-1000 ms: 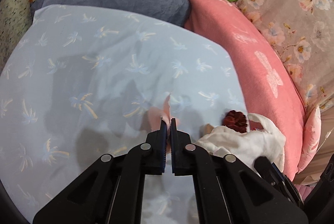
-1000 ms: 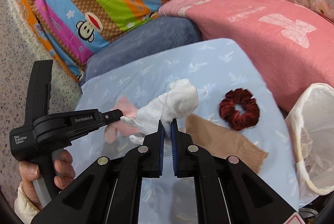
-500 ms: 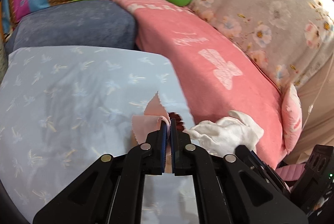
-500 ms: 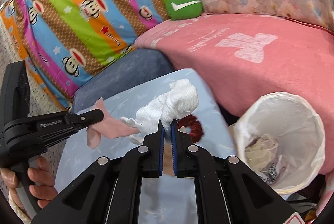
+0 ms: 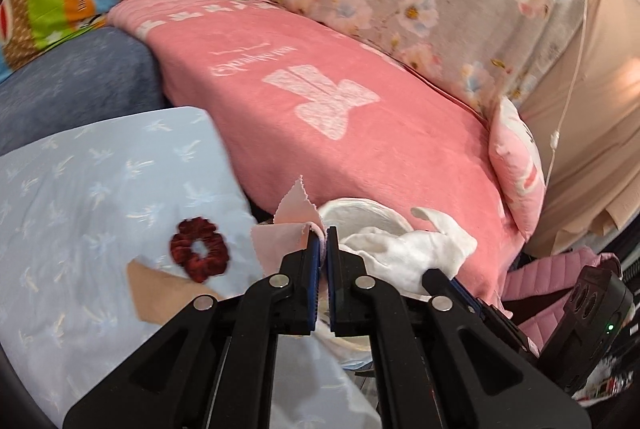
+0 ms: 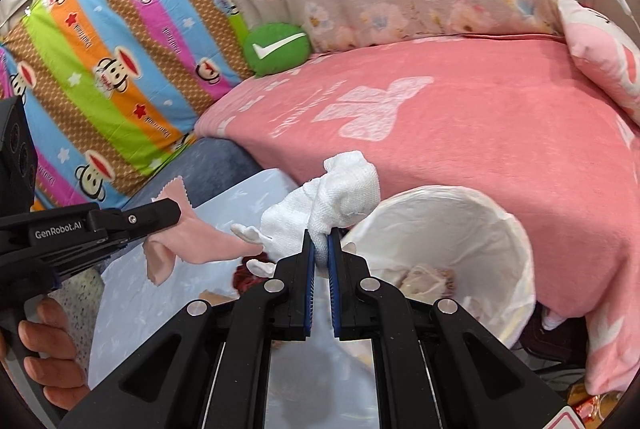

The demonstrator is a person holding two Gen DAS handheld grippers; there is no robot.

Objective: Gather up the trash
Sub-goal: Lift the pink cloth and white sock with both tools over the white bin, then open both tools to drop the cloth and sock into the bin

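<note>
Right gripper [image 6: 321, 243] clamped on white cloth [image 6: 340, 197]; beside bin rim [image 6: 460, 194]

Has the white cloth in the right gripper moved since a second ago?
Yes. The white cloth, clamped in the right gripper, travelled off the blue sheet toward the lined bin.

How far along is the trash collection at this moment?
Done: some scraps already lie in the lined bin. In hand: the left hand-held gripper pinches a pink cloth, the right hand-held gripper a white cloth, both near the bin. Left: a red scrunchie and tan cloth on the blue sheet.
</note>
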